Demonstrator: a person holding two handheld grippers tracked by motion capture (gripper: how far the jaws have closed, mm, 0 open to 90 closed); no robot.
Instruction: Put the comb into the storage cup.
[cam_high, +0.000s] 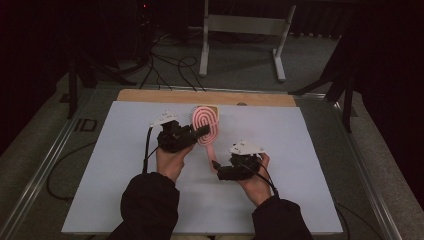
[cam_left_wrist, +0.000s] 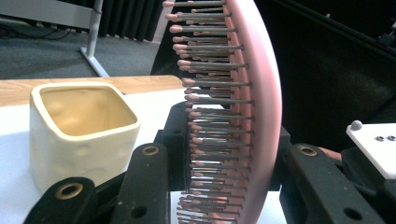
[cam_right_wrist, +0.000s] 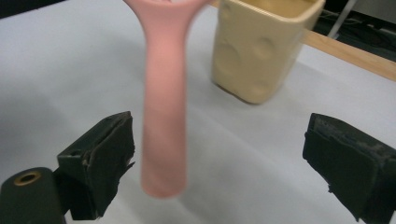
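Observation:
My left gripper (cam_high: 202, 131) is shut on the head of a pink hairbrush (cam_high: 206, 125), holding it above the white table sheet. In the left gripper view the brush head (cam_left_wrist: 261, 93) stands edge-on between the jaws (cam_left_wrist: 229, 158), with its bristles pointing left. The handle (cam_right_wrist: 164, 116) hangs down between the wide-apart jaws of my right gripper (cam_right_wrist: 219, 149), closer to the left jaw and touching neither. That right gripper (cam_high: 216, 167) is open at the handle's end. A cream, dimpled square cup (cam_left_wrist: 79, 135) stands upright just behind the brush (cam_right_wrist: 257, 51).
A white sheet (cam_high: 125, 190) covers the table, with a wooden strip (cam_high: 150, 95) along its far edge. Beyond it, on the floor, are a metal stand (cam_high: 240, 25) and loose cables (cam_high: 170, 70). A metal rail (cam_high: 45, 160) runs along the left side.

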